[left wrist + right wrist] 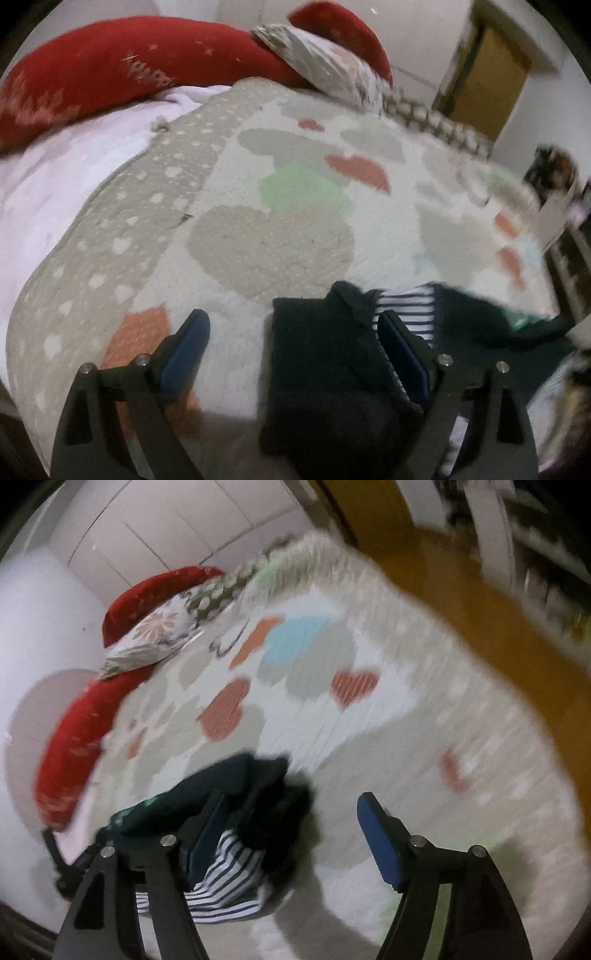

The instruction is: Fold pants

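Observation:
The pants (325, 354) are dark, almost black, with a black-and-white striped lining (410, 306). They lie folded in a heap on the bed. In the left wrist view they sit between and under the fingers of my left gripper (295, 328), which is open above them. In the right wrist view the pants (236, 786) lie bunched at the lower left with the striped part (229, 882) showing. My right gripper (291, 819) is open over their right edge, its left finger (207, 834) over the cloth. Neither gripper holds anything.
The bed has a quilt (295, 229) with coloured hearts. Red cushions (122, 70) and a floral pillow (332, 66) lie at its head. A pink sheet (55, 184) shows at the left. A wooden floor (480, 602) and shelves lie beyond the bed's right edge.

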Demonstrator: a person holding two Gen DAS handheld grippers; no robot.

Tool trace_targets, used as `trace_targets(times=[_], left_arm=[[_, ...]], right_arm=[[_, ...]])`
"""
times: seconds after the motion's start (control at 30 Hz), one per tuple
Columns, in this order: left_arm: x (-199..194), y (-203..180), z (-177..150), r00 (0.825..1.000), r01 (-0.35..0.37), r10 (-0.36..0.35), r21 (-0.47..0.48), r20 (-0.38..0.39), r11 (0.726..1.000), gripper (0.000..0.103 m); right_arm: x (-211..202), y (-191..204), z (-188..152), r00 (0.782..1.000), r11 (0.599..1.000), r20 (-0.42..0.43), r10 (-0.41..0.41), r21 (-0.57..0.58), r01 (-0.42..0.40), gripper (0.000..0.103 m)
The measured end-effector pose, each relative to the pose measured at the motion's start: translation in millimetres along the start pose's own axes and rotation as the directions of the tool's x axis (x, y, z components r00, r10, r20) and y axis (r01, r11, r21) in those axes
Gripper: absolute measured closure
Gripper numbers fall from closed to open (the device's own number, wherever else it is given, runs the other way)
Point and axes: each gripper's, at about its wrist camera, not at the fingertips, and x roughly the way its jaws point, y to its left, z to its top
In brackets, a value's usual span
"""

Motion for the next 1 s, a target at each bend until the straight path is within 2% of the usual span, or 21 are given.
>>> trace_targets(times=[0.03,0.07,0.13,0.17,0.2,0.23,0.37,0.47,0.53,0.6,0.67,0.7,0.73,0.77,0.8,0.83,0.9,1.0], left_arm=[[-9.4,2.9,1.4,1.0,0.006,-0.006,-0.025,0.012,1.0,0.011],[-22.0,7.9,1.6,1.0,0.011,-0.01,-0.054,0.029,0.998,0.011],[-41.3,16.3,2.5,0.999,0.008,-0.003,-0.1,0.046,0.995,0.011],[-45.8,19.0,3.4,0.999,0.004,0.001,-0.111,0.045,0.994,0.011],[-49.6,20.3,4.1,0.999,-0.002,0.007,-0.12,0.041,0.993,0.011],[-51.5,19.8,5.1,0.999,-0.01,0.015,-0.12,0.038,0.993,0.011],[-46.7,3.9,9.3,0.999,-0.047,0.049,-0.08,0.022,0.996,0.011],[-42.7,-17.4,9.7,0.999,-0.037,0.038,-0.026,0.023,0.999,0.011],[-40.0,-40.1,7.4,0.999,-0.029,0.028,0.041,0.035,0.999,0.011],[-33.8,-58.5,2.8,0.998,-0.055,0.051,0.115,0.044,0.992,0.011],[-17.2,-70.7,-4.6,0.989,-0.15,0.144,0.196,0.043,0.969,0.011],[-8.7,-70.2,-7.1,0.98,-0.199,0.195,0.214,0.037,0.956,0.011],[5.1,-66.3,-10.7,0.962,-0.27,0.273,0.235,0.019,0.934,0.011],[16.1,-57.7,-13.2,0.955,-0.284,0.295,0.233,-0.014,0.93,0.011],[20.6,-48.8,-14.4,0.959,-0.264,0.28,0.21,-0.048,0.941,0.011],[21.5,-37.2,-13.4,0.969,-0.219,0.234,0.153,-0.085,0.964,0.011],[14.6,-26.3,-8.2,0.977,-0.169,0.178,0.089,-0.116,0.982,0.011],[-6.2,-27.2,-0.7,0.986,-0.085,0.091,0.049,-0.137,0.995,0.011]], right_arm=[[14.8,-0.7,-4.5,0.999,0.999,-0.043,0.03,0.023,-0.029,0.026],[21.1,1.3,-7.0,0.998,0.999,-0.051,0.032,0.022,-0.031,0.025],[31.0,14.5,-10.6,1.0,0.999,-0.02,0.02,-0.026,-0.02,0.031],[33.9,17.6,-10.6,0.999,0.999,-0.026,0.046,-0.028,-0.047,0.065],[42.7,20.0,-9.5,0.99,0.992,-0.075,0.123,0.003,-0.123,0.088],[48.0,21.2,-9.2,0.981,0.986,-0.103,0.164,0.025,-0.162,0.087],[31.9,23.0,-5.1,0.989,0.99,-0.028,0.143,0.009,-0.143,0.089],[14.4,11.2,2.1,0.99,0.99,0.022,0.136,0.039,-0.137,0.09],[3.7,2.8,5.9,0.993,0.992,0.056,0.106,0.06,-0.11,0.09],[-0.7,-5.3,8.4,0.994,0.992,0.067,0.091,0.079,-0.097,0.09],[0.8,-9.1,7.3,0.995,0.992,0.061,0.083,0.089,-0.088,0.088],[4.2,-7.7,4.8,0.995,0.993,0.05,0.081,0.08,-0.085,0.086],[6.7,-7.2,2.2,0.997,0.995,0.038,0.068,0.071,-0.071,0.086],[8.8,-6.2,0.5,0.998,0.997,0.032,0.045,0.063,-0.047,0.082],[9.9,-6.1,-1.4,0.999,0.998,0.03,0.014,0.055,-0.016,0.074],[9.7,-7.1,-2.5,0.999,0.999,0.034,0.0,0.05,-0.002,0.069],[2.6,-14.7,-4.0,0.998,0.998,0.068,-0.008,0.07,0.003,0.041],[-19.9,-32.4,-8.7,0.99,0.992,0.142,-0.003,0.123,-0.015,0.034]])
